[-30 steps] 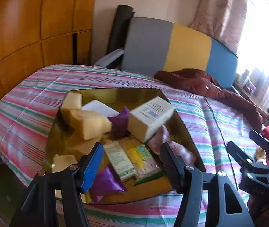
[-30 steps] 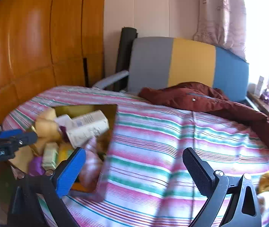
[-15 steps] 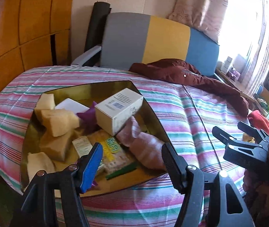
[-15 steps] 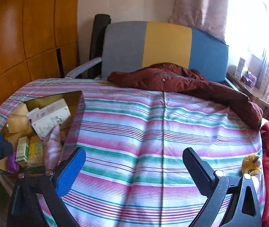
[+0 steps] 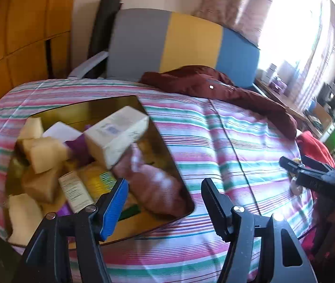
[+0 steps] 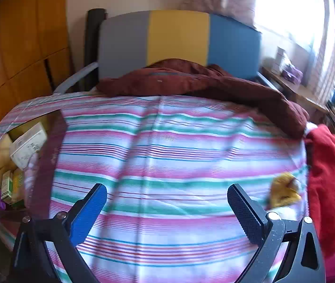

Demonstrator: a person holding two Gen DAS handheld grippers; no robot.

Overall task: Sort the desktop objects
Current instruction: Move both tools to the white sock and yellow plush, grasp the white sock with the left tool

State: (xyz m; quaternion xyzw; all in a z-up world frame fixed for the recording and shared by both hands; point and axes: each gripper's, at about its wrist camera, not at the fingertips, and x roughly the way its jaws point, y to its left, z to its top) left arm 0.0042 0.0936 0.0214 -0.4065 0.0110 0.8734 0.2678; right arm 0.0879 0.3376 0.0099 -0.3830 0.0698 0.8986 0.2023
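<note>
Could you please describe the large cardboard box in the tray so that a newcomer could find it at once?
On the pink, green and white striped bedcover lies a shiny gold metal tray piled with small items. The pale cream cardboard box rests tilted on top of the pile, near the tray's far right corner. It is the biggest item there, with a printed label, unlike the plain yellowish foam blocks to its left.

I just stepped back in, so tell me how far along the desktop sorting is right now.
Nothing looks sorted yet. The gold tray holds a jumbled pile: a white carton, pale foam blocks, a pink sock and small packets. Nothing is in hand: the left gripper and right gripper are both open and empty above the striped bedcover. All the sorting is left, including a small yellow toy lying apart.
</note>
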